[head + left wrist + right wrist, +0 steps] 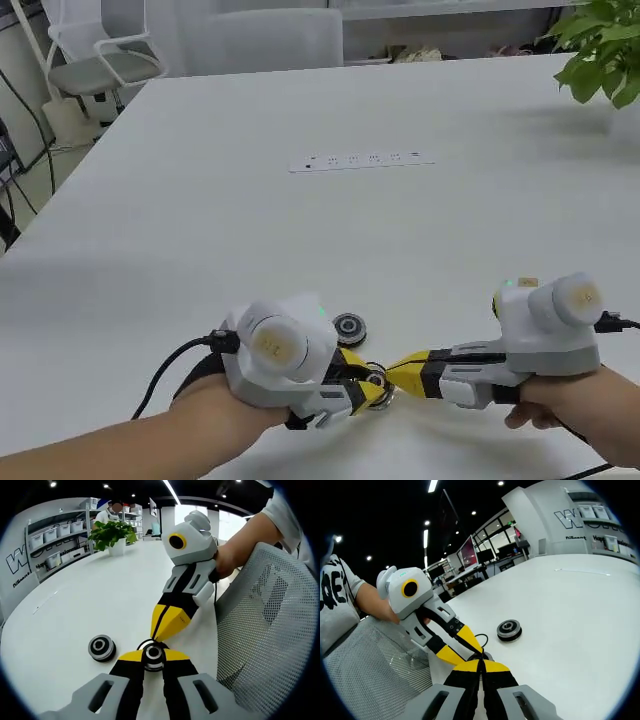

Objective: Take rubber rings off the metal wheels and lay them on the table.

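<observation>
On the table (300, 230), left tool (153, 656) clamps a wheel (153, 652), right tool (481, 660) touching it

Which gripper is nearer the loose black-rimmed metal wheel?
Left. The left gripper is just beside the loose black-rimmed metal wheel; the right gripper reaches in from farther off.

Ahead of you lies a white power strip (362, 160). A plant (603, 50) stands far right, an office chair (100, 55) far left. Just beside you is a grey mesh chair (270, 630); shelves (55, 542) with boxes (64, 529) stand beyond the plant.
</observation>
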`<state>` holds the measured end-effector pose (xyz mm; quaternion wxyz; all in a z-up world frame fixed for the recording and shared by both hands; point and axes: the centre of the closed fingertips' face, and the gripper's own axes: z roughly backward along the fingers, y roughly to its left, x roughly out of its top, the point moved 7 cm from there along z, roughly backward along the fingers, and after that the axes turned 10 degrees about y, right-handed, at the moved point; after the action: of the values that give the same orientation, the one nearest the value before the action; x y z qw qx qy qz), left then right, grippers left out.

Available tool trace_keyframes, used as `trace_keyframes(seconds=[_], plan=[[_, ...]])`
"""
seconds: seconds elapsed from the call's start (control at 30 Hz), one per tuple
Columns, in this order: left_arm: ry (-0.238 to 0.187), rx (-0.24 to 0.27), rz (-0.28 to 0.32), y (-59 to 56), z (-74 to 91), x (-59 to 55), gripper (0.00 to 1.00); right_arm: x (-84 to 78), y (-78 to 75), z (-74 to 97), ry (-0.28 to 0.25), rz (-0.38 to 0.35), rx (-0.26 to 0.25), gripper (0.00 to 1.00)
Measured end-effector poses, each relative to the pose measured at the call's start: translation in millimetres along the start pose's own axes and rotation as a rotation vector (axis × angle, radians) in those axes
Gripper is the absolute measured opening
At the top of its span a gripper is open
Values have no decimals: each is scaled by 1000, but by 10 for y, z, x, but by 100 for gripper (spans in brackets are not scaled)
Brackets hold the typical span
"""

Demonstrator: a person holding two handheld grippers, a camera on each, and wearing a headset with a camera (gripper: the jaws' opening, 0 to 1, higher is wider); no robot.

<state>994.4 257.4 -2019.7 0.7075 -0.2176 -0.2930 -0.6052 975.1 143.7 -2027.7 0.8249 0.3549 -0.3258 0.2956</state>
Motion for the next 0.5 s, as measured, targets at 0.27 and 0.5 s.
trace_keyframes(seconds=[0.27, 0.5], plan=[[0, -37, -16, -20, 65, 24, 18, 15, -6, 6, -1, 0, -1, 0], [-9, -47, -17, -15, 182, 47, 26, 39, 11, 34, -10, -2, 5, 0]])
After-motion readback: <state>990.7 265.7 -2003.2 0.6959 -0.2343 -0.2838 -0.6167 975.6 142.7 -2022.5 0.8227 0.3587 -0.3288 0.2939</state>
